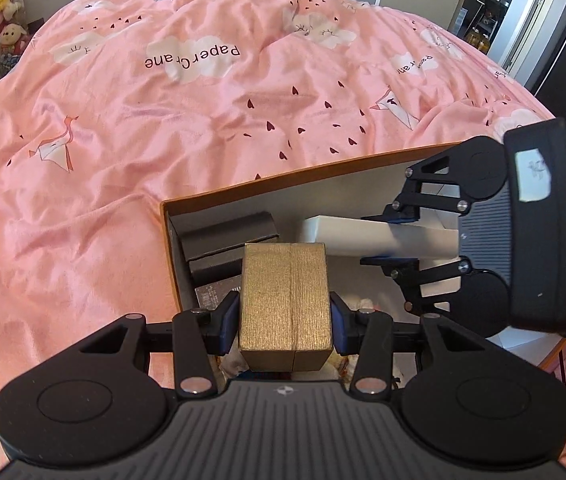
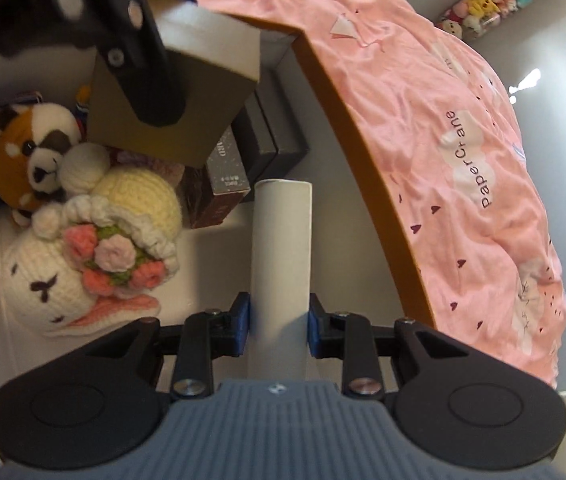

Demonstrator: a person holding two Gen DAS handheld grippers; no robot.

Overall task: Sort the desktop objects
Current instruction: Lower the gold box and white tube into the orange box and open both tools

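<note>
1. Over the open storage box point(image 1: 283, 186), which sits on the pink bedspread point(image 1: 163, 120), you hold both grippers tilted downward, each with a load.
2. Your left gripper point(image 1: 285, 316) has its blue pads point(image 1: 230, 318) pressed against the two sides of a gold box point(image 1: 285, 300); the fingers are clamped on it, set fairly wide by its width. The gold box hangs above the box interior, touching nothing below that you can see.
3. In the right wrist view the same gold box point(image 2: 187, 92) shows from the side, up in the air over the dark boxes point(image 2: 271, 136), with the left gripper's black linkage in front of it.
4. Your right gripper point(image 2: 279, 322) is clamped on a long white box point(image 2: 281, 240); its blue pads point(image 2: 243, 320) bear on the near end, and the rest reaches forward into the storage box. Whether its far end touches the floor of the box cannot be told.
5. In the left wrist view your right gripper point(image 1: 399, 240) comes in from the right edge with the white box point(image 1: 363, 236) sticking out level toward the gold one; the two loads are near each other but apart.
6. Inside the storage box, on the left in the right wrist view, lie a red panda plush point(image 2: 31, 148), a cream crocheted doll point(image 2: 135, 200) with a knitted flower bunch point(image 2: 115, 260), and a white crocheted head point(image 2: 39, 288). They are packed touching one another.
7. A small speckled carton point(image 2: 227, 168) and a brown carton point(image 2: 211, 208) stand between the plush toys and the dark boxes, under the gold box.
</note>
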